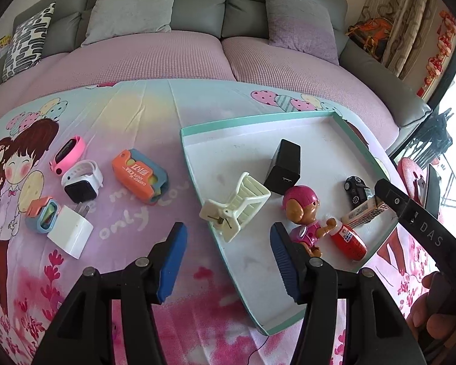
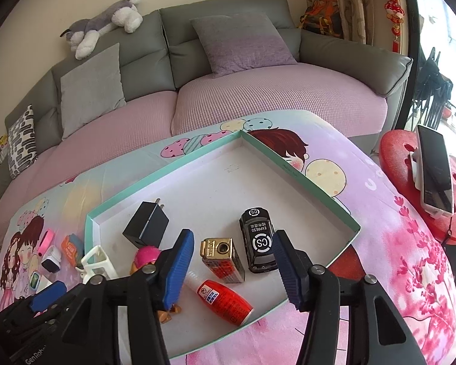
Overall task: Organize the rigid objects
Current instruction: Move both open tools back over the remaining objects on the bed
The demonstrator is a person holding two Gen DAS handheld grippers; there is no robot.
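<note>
A shallow white tray with a teal rim [image 1: 197, 164] [image 2: 288, 158] lies on the cartoon-print cloth. In it are a black charger [image 1: 284, 167] [image 2: 146, 225], a cream toy chair [image 1: 237, 206] [image 2: 95, 263], a pink pup figure [image 1: 302, 213] [image 2: 147, 255], a black toy car [image 1: 355, 188] [image 2: 258, 240], a gold-topped box [image 2: 222, 258] and a red bottle [image 1: 349, 243] [image 2: 225, 301]. My left gripper [image 1: 228, 261] is open and empty over the tray's left rim, near the chair. My right gripper [image 2: 234, 267] is open and empty above the gold-topped box and the car.
Left of the tray on the cloth lie a pink watch [image 1: 68, 155], a white watch [image 1: 82, 181], an orange-and-blue case [image 1: 139, 176], a small blue-orange case [image 1: 42, 216] and a white charger [image 1: 71, 234]. A grey sofa [image 2: 228, 48] stands behind. A phone on a red stool [image 2: 434, 170] is at right.
</note>
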